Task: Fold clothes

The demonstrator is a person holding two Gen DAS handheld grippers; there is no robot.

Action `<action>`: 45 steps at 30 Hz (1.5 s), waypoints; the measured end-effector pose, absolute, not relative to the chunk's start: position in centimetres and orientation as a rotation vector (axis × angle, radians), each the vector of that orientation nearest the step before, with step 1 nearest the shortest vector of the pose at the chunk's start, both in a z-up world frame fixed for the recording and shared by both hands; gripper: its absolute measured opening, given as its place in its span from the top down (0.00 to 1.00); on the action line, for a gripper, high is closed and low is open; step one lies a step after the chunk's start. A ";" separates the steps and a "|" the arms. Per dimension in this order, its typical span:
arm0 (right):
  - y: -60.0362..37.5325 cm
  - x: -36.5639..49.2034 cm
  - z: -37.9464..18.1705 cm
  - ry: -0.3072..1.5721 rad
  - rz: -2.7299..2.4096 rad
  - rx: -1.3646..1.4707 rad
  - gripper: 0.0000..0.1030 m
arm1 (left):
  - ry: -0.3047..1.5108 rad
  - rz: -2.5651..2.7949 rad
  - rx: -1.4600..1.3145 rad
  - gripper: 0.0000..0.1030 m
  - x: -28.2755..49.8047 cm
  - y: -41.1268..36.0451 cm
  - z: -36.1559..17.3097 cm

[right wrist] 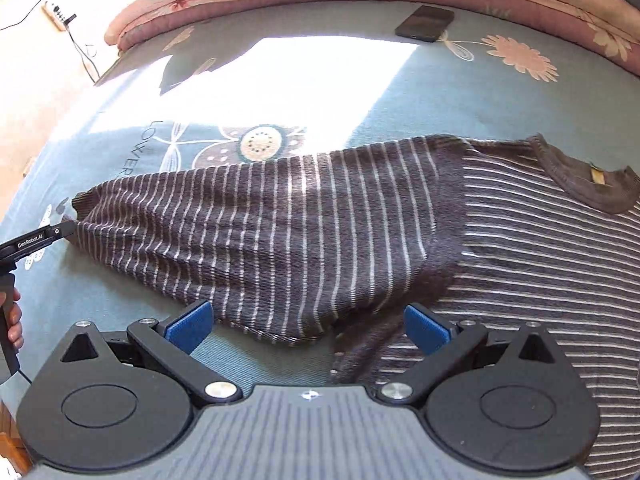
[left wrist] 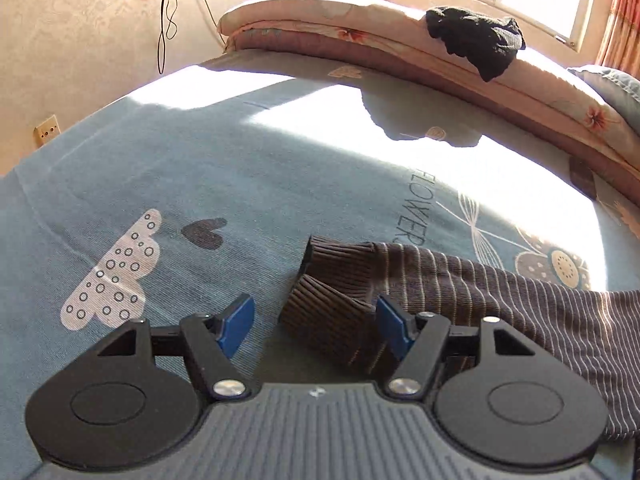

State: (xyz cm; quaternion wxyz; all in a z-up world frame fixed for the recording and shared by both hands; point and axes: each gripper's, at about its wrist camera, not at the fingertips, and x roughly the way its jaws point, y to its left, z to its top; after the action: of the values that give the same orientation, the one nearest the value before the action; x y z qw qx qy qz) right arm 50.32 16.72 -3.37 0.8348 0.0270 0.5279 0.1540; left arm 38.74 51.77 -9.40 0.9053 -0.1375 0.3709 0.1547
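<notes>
A brown sweater with thin white stripes [right wrist: 540,264] lies flat on the blue printed bedsheet [right wrist: 440,100], collar [right wrist: 580,178] to the right. One sleeve [right wrist: 260,224] stretches out to the left. In the left wrist view the ribbed brown cuff [left wrist: 320,316] lies between the blue pads of my left gripper [left wrist: 316,324], which stands open; the left pad is clear of the cloth. The right wrist view shows that left gripper [right wrist: 66,229] from the side at the sleeve's end. My right gripper [right wrist: 307,328] hangs open over the sleeve's lower edge near the underarm, holding nothing.
A folded floral quilt [left wrist: 360,36] runs along the bed's far side with a black garment [left wrist: 476,40] on it. A dark phone [right wrist: 424,22] lies on the sheet near the quilt. A hand [right wrist: 14,320] grips the left tool's handle. Cables hang on the wall [left wrist: 166,20].
</notes>
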 end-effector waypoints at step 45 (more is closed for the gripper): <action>52.2 64.2 -9.0 0.910 1.148 -0.731 0.97 | 0.919 -0.352 -0.434 1.00 41.2 60.1 -13.9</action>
State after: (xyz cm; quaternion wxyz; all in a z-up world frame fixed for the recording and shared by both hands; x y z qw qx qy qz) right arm 64.24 52.24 -9.04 0.6832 -0.3259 0.4058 0.5122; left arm 41.16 60.06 -13.91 0.8588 -0.2068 0.4376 -0.1677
